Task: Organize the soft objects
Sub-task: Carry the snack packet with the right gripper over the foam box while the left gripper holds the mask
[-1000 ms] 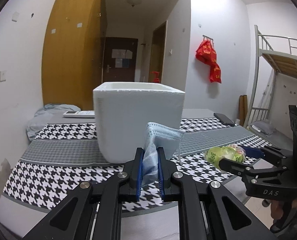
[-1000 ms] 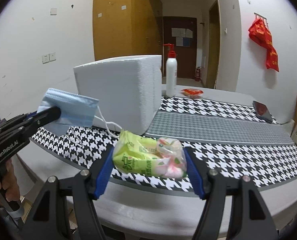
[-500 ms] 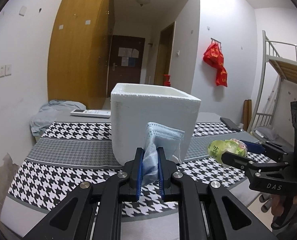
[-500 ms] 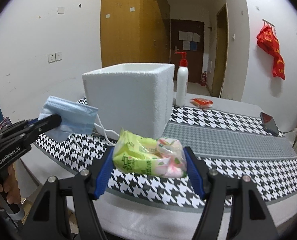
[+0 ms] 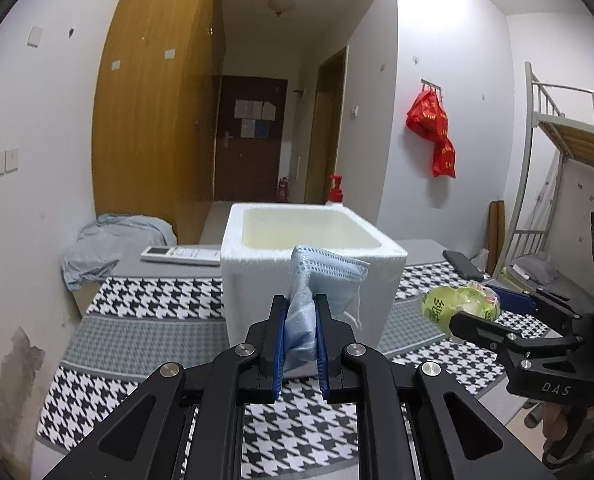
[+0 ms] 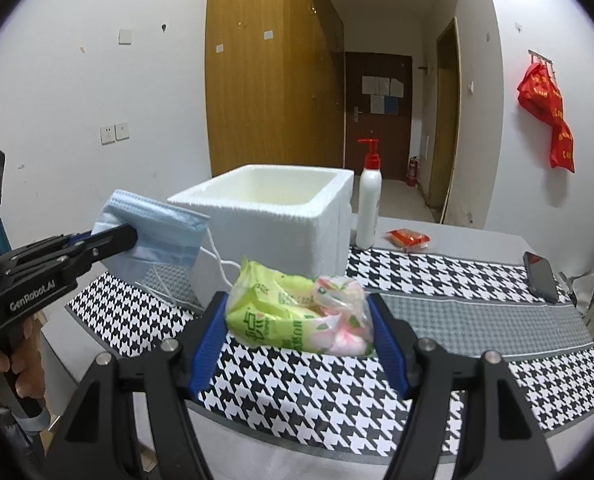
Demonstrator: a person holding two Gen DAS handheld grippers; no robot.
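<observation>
Face mask (image 5: pixel 313 300), one and blue, hangs pinched in your left claw (image 5: pixel 301 320) above the desk (image 6: pixel 477 320), just before the single white foam box (image 6: pixel 273 216). Your right claw (image 6: pixel 299 320) clamps one green tissue pack (image 6: pixel 293 312) beside it, also clear of the houndstooth cloth. Around the box stand one pump bottle (image 6: pixel 368 208), one red packet (image 6: pixel 407 238), one phone (image 6: pixel 540 276) and one remote control (image 5: pixel 179 254).

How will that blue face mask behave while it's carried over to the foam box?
The blue face mask probably flops: it creases and droops beyond the left gripper. Its ear loops dangle free, so they might catch the foam box rim. It looks very light, so likely secure.
</observation>
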